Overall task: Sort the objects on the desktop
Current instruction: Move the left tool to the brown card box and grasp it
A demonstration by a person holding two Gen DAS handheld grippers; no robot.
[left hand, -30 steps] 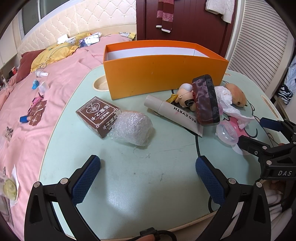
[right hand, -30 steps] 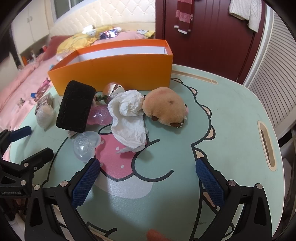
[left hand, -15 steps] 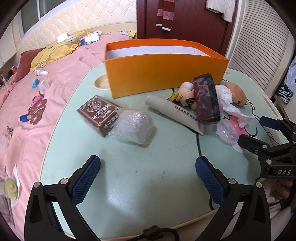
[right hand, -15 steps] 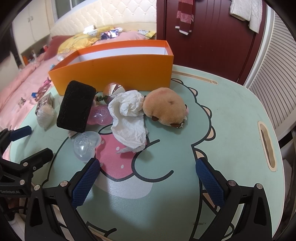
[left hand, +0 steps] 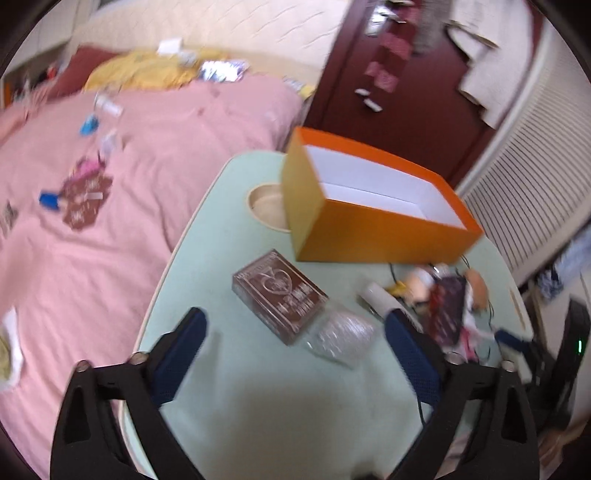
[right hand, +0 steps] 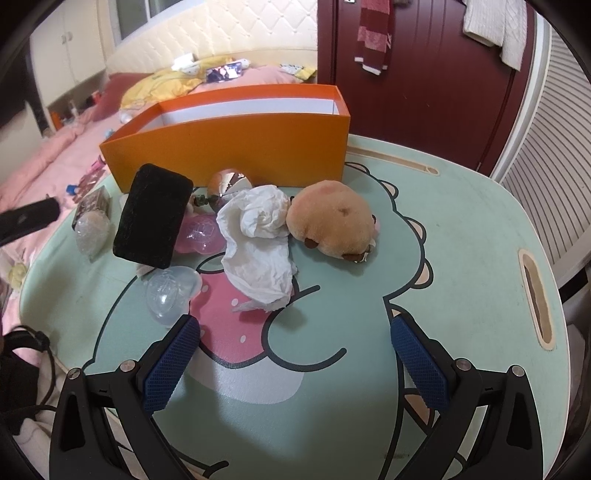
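Table [right hand: 461, 229]: one orange box [right hand: 236, 147], one plush [right hand: 332, 221]

You're at a mint table [right hand: 461, 229] beside a bed [left hand: 110, 206] with pink bedding and a cream tufted headboard [right hand: 229, 33]. Behind stand a dark red wardrobe [right hand: 424, 92] and white louvred doors [right hand: 554, 155].

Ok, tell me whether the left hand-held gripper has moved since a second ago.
Yes. The left hand-held gripper swung leftward: the orange box now sits right of its view, and its jaws have been closing, empty.

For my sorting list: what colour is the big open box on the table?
Orange outside, white inside; the box shows best in the right wrist view.
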